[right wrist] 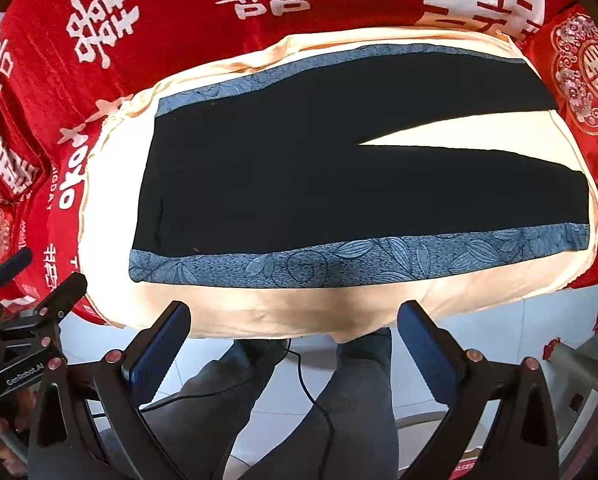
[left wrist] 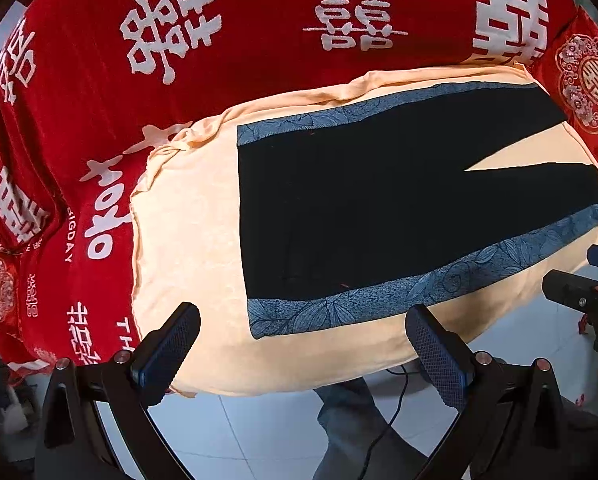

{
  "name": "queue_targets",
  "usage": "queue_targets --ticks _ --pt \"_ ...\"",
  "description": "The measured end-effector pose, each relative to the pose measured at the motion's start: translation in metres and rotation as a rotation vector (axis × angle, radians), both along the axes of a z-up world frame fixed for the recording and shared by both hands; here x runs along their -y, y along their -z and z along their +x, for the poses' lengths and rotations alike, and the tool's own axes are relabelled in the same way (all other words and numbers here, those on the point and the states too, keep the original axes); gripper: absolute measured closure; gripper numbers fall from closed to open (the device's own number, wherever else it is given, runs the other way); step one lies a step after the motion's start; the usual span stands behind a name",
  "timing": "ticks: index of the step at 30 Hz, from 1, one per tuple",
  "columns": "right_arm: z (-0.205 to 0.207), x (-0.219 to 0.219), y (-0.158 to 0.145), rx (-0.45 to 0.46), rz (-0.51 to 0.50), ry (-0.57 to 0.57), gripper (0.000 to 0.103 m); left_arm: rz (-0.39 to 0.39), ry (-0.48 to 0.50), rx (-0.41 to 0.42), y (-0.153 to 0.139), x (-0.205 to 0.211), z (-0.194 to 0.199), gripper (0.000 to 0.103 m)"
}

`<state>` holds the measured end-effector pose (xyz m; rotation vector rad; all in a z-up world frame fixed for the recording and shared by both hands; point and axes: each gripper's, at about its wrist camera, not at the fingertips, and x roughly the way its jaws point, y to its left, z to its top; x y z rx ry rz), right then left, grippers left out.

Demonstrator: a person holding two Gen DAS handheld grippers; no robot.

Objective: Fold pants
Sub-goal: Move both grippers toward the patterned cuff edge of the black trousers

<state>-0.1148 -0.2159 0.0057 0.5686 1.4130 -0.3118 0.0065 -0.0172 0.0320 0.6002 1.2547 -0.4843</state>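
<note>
A cream cloth (left wrist: 187, 208) overlies a red blanket (left wrist: 259, 40) with white characters; a black cable (right wrist: 315, 404) crosses the white tiled floor (left wrist: 259, 432).

red blanket (left wrist: 259, 20): "囍", "BIGDAY" | left gripper (right wrist: 19, 336): "GenRobot.AI"

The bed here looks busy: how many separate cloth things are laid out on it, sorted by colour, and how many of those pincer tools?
Black pants with blue leafy side bands: 1
Cream cloth under them: 1
Red blanket with white characters: 1
Red embroidered cushion: 1
Pincer tools: 2, the left gripper and the right gripper, both open
Total: 6
</note>
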Motion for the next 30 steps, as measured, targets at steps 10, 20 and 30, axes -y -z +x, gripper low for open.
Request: queue_targets --ticks 10,20,30 --pt "0.0 0.002 -0.002 -0.004 -0.023 -0.004 0.0 0.003 -0.012 0.017 -0.003 0.002 0.004 0.0" --pt "0.001 0.007 -0.002 -0.002 -0.022 0.0 0.0 0.009 -0.013 0.042 -0.007 0.006 0.007 0.0" --pt "0.001 0.016 0.0 0.0 -0.008 0.005 0.0 0.047 0.007 0.066 -0.007 0.02 0.0 0.0"
